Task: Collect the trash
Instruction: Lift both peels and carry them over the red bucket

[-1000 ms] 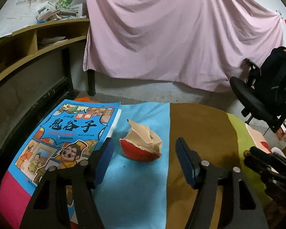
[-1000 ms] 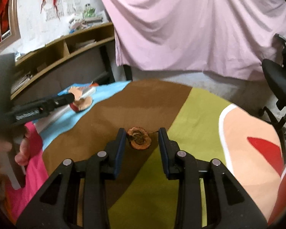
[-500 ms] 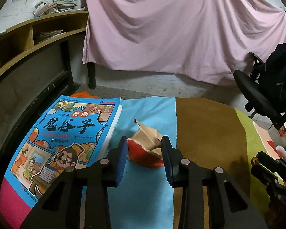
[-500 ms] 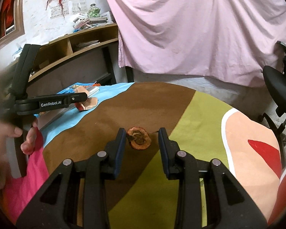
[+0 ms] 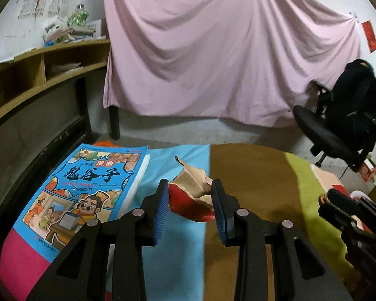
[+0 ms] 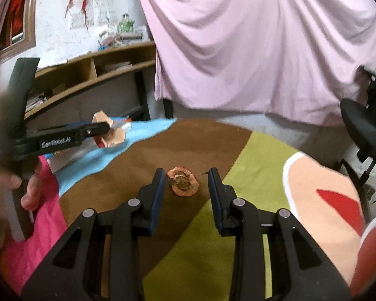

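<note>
Left gripper (image 5: 190,200): blue pads pressed on both sides of a crumpled red-and-tan wrapper (image 5: 191,198). From the right wrist view the wrapper (image 6: 110,133) appears raised a little off the blue part of the table cover (image 5: 180,250), though contact cannot be ruled out. The side of that gripper (image 6: 62,139) reads "GenRobot.AI" in white. A person's hand (image 6: 30,190) grips its handle, blurred at the frame edge.

Right gripper (image 6: 186,188): fingers at a middling spread, low over the brown patch of cloth, with a round brown scrap (image 6: 184,181) lying between them. Left pad just at the scrap's edge, right pad clear of it; no squeeze visible.

Just left of the wrapper lies a comic book (image 5: 85,193), blue cover, large characters "鬼谷子", a tag "漫画" above, cartoon figures below; smaller print too fine to read.

Farther off: a black office chair (image 5: 338,130) to the right, a wooden shelf (image 5: 45,65) with papers to the left, a pink sheet (image 5: 225,50) hung across the back wall. Red paper (image 5: 369,36) on the wall, writing unreadable.
</note>
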